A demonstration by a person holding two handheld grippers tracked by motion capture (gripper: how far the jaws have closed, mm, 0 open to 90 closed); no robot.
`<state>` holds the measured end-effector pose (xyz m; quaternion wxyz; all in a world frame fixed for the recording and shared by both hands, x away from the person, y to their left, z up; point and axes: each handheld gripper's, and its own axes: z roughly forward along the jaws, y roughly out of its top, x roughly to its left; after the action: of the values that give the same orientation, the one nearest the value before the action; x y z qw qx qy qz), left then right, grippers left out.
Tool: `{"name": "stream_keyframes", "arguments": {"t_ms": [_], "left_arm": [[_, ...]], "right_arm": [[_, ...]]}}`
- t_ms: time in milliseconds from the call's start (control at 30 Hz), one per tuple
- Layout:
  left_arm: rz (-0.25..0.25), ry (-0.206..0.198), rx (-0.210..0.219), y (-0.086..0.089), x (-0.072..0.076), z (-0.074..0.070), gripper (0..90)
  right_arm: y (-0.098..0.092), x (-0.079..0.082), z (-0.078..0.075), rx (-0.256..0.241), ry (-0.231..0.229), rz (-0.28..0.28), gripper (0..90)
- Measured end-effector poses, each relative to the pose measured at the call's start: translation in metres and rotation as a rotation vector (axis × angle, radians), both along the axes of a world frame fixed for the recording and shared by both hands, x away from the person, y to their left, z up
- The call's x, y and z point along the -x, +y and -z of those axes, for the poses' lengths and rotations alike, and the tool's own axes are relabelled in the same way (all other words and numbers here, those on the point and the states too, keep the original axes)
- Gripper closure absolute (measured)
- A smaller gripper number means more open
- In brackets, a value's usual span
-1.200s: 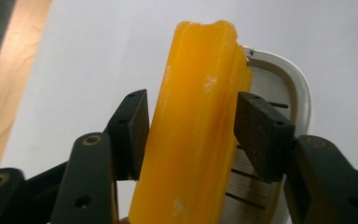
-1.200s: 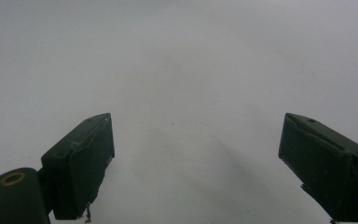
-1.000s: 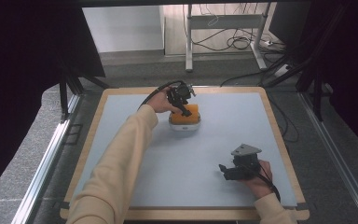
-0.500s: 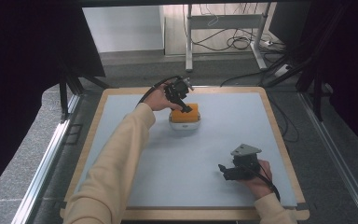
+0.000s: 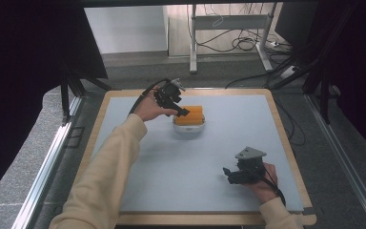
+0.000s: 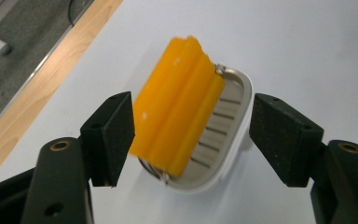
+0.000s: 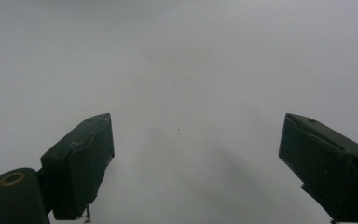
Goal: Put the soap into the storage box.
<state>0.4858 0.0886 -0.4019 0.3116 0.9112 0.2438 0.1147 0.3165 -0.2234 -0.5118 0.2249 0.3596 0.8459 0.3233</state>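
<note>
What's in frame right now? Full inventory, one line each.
orange ridged block: 1, orange, lying across the white dish at the far middle of the table
dish: 1, white with a slotted grey insert, under the block
table top: 1, pale grey-blue board with a wooden rim
metal desk frame: 1, grey, on the floor beyond the table, cables beside it
left tongs: 1, black, open, jaws either side of the block and dish, not touching
right tongs: 1, black with a grey plate on top, open over bare table, near right
sleeve: 1, cream, on the left arm
hands: 2, one on each tongs
</note>
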Motion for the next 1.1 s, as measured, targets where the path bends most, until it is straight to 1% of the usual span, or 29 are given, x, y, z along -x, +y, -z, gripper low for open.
{"name": "stream_keyframes", "arguments": {"t_ms": [33,67,167,300,367,467,533,633,733,833,867,933,1000,1067,1100], "left_arm": [[-0.012,0.0,0.007,0.006,0.01,0.0,30.9],[-0.012,0.0,0.007,0.006,0.01,0.0,30.9],[-0.038,-0.012,0.024,0.016,0.026,0.003,30.6],[-0.05,-0.019,0.034,0.029,0.048,0.008,30.0],[-0.07,-0.022,0.051,0.036,0.061,0.01,30.1],[-0.108,-0.026,0.05,0.045,0.079,0.015,29.2],[-0.131,-0.028,0.067,0.051,0.09,0.018,28.4],[-0.141,-0.029,0.081,0.059,0.106,0.021,28.0],[-0.147,-0.031,0.079,0.066,0.12,0.025,27.6],[-0.158,-0.024,0.086,0.074,0.136,0.03,26.5],[-0.164,-0.019,0.081,0.076,0.14,0.031,25.8],[-0.175,-0.027,0.066,0.08,0.149,0.037,25.4],[-0.187,-0.026,0.076,0.084,0.158,0.045,25.0],[-0.195,-0.029,0.062,0.087,0.167,0.053,25.0],[-0.198,-0.026,0.065,0.088,0.171,0.058,25.0]], "right_arm": [[0.001,0.001,0.0,0.0,0.002,-0.002,10.4],[0.001,0.001,0.0,0.0,0.002,-0.002,10.4],[0.002,0.001,0.0,0.004,0.001,-0.002,10.4],[0.002,0.002,0.0,0.006,-0.001,-0.001,10.4],[0.002,0.002,0.0,0.008,-0.001,-0.002,10.4],[0.002,0.002,0.0,0.011,-0.002,-0.002,10.5],[0.002,0.002,0.0,0.011,-0.003,-0.001,10.4],[0.003,0.004,-0.001,0.013,-0.006,-0.001,10.4],[0.003,0.005,-0.001,0.018,-0.011,-0.001,10.4],[0.002,0.005,-0.001,0.02,-0.012,0.005,10.4],[0.002,0.005,-0.001,0.02,-0.012,0.005,10.4],[0.002,0.005,0.0,0.022,-0.009,0.005,10.4],[0.002,0.005,0.0,0.025,-0.009,0.004,10.4],[0.003,0.005,0.0,0.024,-0.007,0.006,10.4],[0.003,0.005,0.0,0.024,-0.007,0.006,10.4]]}}
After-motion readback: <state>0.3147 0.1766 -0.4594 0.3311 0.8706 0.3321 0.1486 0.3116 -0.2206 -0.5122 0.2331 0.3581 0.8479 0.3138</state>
